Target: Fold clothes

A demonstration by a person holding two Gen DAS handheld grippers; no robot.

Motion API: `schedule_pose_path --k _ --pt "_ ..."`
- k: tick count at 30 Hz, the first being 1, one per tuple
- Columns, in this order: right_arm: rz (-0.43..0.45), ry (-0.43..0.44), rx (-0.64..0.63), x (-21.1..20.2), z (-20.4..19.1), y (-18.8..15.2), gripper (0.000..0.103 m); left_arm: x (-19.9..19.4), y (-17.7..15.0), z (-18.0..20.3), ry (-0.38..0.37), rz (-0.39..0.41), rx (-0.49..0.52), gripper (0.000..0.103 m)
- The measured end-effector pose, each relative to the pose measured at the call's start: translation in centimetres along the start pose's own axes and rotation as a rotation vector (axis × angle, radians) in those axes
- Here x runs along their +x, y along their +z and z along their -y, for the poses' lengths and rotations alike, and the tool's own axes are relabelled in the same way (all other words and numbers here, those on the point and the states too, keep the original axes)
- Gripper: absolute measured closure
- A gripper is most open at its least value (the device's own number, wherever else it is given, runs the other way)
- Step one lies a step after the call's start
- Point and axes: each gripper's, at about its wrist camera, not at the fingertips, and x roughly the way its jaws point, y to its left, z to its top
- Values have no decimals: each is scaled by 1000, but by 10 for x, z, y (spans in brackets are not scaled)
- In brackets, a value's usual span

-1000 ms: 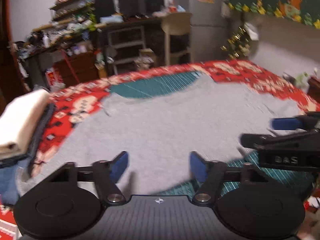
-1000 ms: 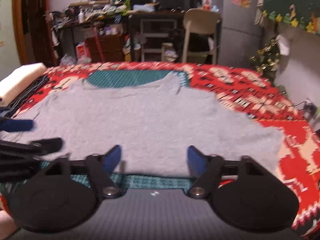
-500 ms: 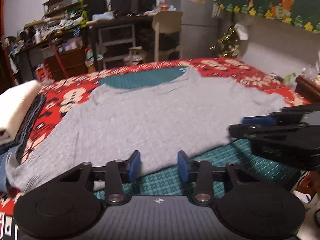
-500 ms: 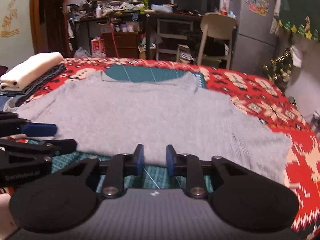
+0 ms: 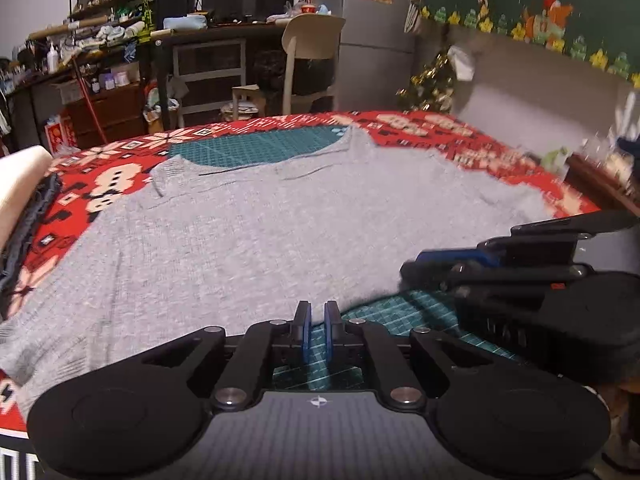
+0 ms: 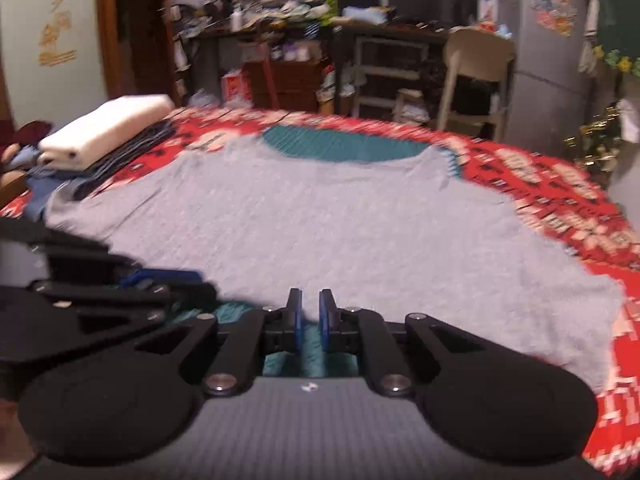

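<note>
Grey shirt spread flat on bench; both tools at its near hem, jaws just closing.

Shirt [image 5: 256, 240] lies flat over a green mat [image 5: 256, 148] and red patterned cloth [image 5: 100, 176], collar at the far side. Left tool [image 5: 316, 316] and right tool [image 6: 310, 308] sit side by side at the near hem, blue pads drawn almost together; whether hem fabric is pinched between them cannot be made out. Each tool shows in the other's view, close alongside. A folded stack [image 6: 108, 132], cream on top, rests at the left edge, touching the left sleeve. Behind the bench: chair [image 5: 312, 56], cluttered desk [image 5: 224, 36], small tinsel tree [image 5: 432, 80].
</note>
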Motion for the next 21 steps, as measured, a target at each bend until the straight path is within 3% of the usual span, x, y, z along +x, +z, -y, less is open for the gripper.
schedule_pose_path --k 4,7,12,21 --pt "-36 -60 41 8 18 -2 93 8 9 -2 -26 11 -30 95" --pt "-37 -54 36 4 20 -8 93 15 7 1 -17 -26 -15 94" --pt "-30 -45 88 -6 32 -6 92 11 1 9 9 -15 44 93" --pt "-67 -80 95 -5 43 -10 91 12 4 -1 -23 -34 -23 92"
